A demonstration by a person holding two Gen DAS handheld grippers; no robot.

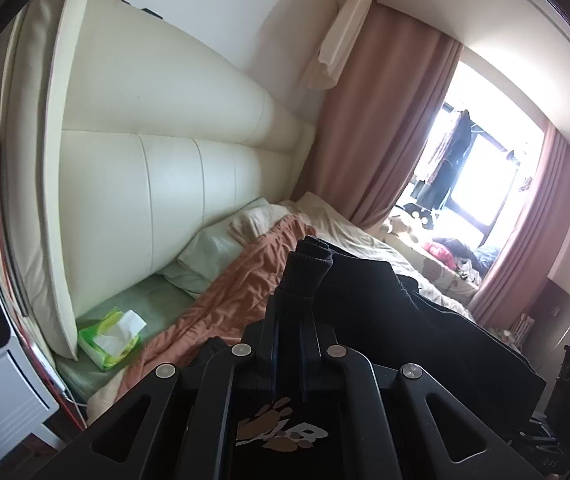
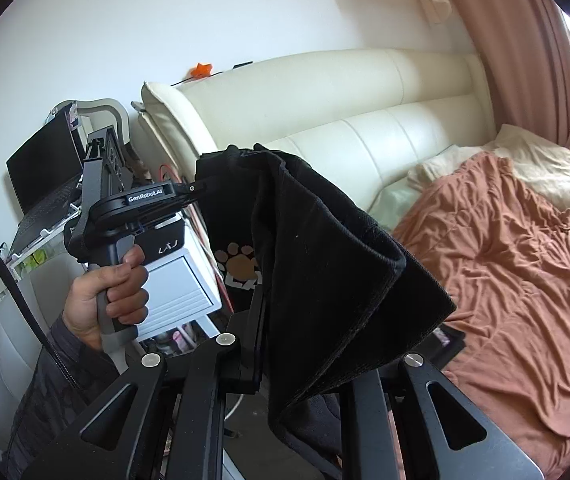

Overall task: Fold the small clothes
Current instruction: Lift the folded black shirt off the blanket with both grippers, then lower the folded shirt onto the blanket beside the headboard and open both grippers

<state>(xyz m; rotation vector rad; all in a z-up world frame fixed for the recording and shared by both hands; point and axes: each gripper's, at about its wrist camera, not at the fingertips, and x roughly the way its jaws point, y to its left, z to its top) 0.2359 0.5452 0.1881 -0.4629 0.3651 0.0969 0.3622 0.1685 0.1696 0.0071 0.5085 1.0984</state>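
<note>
Left wrist view: the left claw (image 1: 291, 316) is clamped narrow on the ribbed edge of a black fabric garment with a paw print (image 1: 385, 320), which drapes away to its right, over the rust-coloured quilt (image 1: 225, 292). A green tissue pack (image 1: 111, 338) lies left of the claw.

Right wrist view: only here a hand (image 2: 103, 292) shows, gripping the left claw's handle. The right claw's (image 2: 263, 320) tips are buried in black cloth, pinching it; the garment spans both claws, its lower edge cut off.
</note>
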